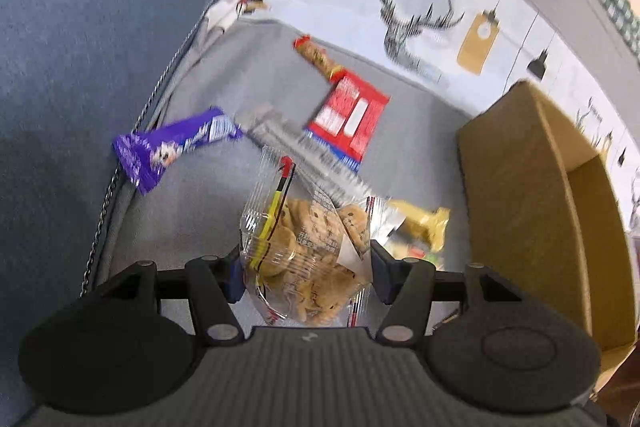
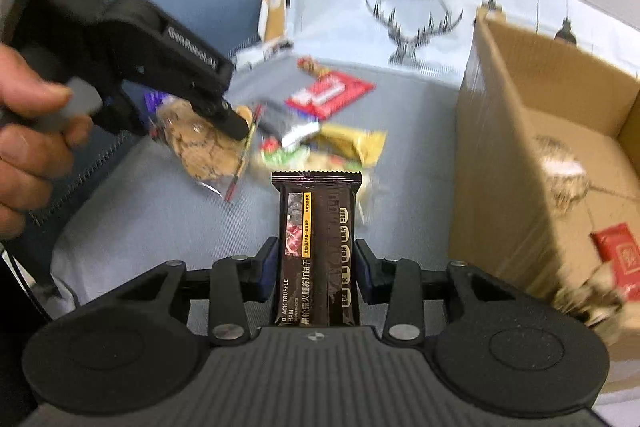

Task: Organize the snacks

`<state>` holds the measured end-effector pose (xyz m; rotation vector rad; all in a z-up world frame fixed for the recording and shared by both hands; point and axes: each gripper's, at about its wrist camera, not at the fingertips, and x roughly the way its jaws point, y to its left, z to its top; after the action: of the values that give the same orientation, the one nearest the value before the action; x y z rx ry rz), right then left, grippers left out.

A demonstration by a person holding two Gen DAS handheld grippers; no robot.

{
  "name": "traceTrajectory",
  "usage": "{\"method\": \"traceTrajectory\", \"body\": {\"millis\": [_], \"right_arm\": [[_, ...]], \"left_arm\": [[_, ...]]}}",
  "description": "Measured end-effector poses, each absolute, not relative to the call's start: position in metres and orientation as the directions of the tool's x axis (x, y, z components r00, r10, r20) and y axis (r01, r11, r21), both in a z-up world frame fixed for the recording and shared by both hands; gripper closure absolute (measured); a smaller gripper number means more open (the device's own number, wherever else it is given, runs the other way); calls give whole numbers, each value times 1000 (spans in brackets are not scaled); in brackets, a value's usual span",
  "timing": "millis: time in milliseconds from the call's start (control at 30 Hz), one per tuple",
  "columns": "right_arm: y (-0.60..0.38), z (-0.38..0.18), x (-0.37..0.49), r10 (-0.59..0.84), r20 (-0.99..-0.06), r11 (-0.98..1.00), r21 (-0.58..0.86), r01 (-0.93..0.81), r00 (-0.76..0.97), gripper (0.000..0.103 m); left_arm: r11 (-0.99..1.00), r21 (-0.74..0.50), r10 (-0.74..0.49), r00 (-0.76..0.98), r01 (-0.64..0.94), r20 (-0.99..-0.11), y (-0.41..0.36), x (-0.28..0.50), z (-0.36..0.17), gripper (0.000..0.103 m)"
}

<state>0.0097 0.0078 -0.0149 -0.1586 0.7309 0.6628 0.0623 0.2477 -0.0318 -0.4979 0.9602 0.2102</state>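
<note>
Gripping a clear plastic bag of chocolate-chip cookies [image 1: 308, 259], the left hand-held gripper [image 1: 306, 273] stands about half spread, its two blue-padded fingers [image 1: 234, 277] pressing the bag's sides. The right wrist view shows this bag [image 2: 200, 143] hanging clear above the grey cloth surface [image 2: 160, 227], with a person's hand [image 2: 28, 143] around the left hand-held gripper's handle at the far left.

Further right, the right hand-held gripper [image 2: 316, 273] is narrowed on a dark brown cracker packet marked "Black Truffle Ham" [image 2: 316, 247], pinching it upright from both sides; the packet's serrated top edge points away from the camera.

Loose snacks lie on the grey cloth: a purple wrapper [image 1: 172, 147] at the left edge, a silver-grey packet [image 1: 280, 131] beside it, a red and white packet [image 1: 348, 115], a slim red-ended bar [image 1: 318, 57] behind that, and a yellow packet [image 1: 424, 223] near the cookies.

At the right stands an open brown cardboard box [image 1: 516, 187]. Only the right wrist view looks into the box [image 2: 500, 107], showing a red packet [image 2: 618, 259] and blurred pale items on its floor. Only the left wrist view shows the purple wrapper whole; in the other it is mostly hidden behind the left hand-held gripper. A white cloth printed with a deer head [image 1: 416, 23] backs both views.
</note>
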Motion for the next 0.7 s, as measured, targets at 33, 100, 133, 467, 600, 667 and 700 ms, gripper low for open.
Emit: {"method": "traceTrajectory", "body": {"millis": [33, 100, 133, 467, 600, 667, 700], "right_arm": [[6, -12, 9, 512, -651, 786, 92, -611, 561, 62], [3, -5, 8, 532, -621, 784, 104, -613, 576, 62], [1, -2, 8, 541, -606, 783, 109, -613, 583, 62], [-23, 18, 10, 580, -490, 789, 140, -598, 651, 62], [-44, 36, 19, 591, -433, 794, 162, -586, 680, 62], [-57, 49, 25, 592, -405, 795, 155, -586, 696, 62], [-64, 57, 29, 589, -391, 799, 145, -584, 708, 62]], "left_arm": [[867, -319, -46, 575, -383, -817, 247, 62, -29, 39], [864, -337, -54, 597, -374, -800, 247, 62, -25, 39], [862, -350, -63, 608, -367, -792, 246, 62, -23, 39], [864, -397, -85, 688, -309, -721, 238, 63, -9, 39], [859, -413, -82, 715, -302, -695, 236, 62, -4, 39], [863, -407, -75, 722, -298, -687, 234, 63, -1, 39], [866, -404, -71, 728, -295, -682, 232, 63, 1, 39]]}}
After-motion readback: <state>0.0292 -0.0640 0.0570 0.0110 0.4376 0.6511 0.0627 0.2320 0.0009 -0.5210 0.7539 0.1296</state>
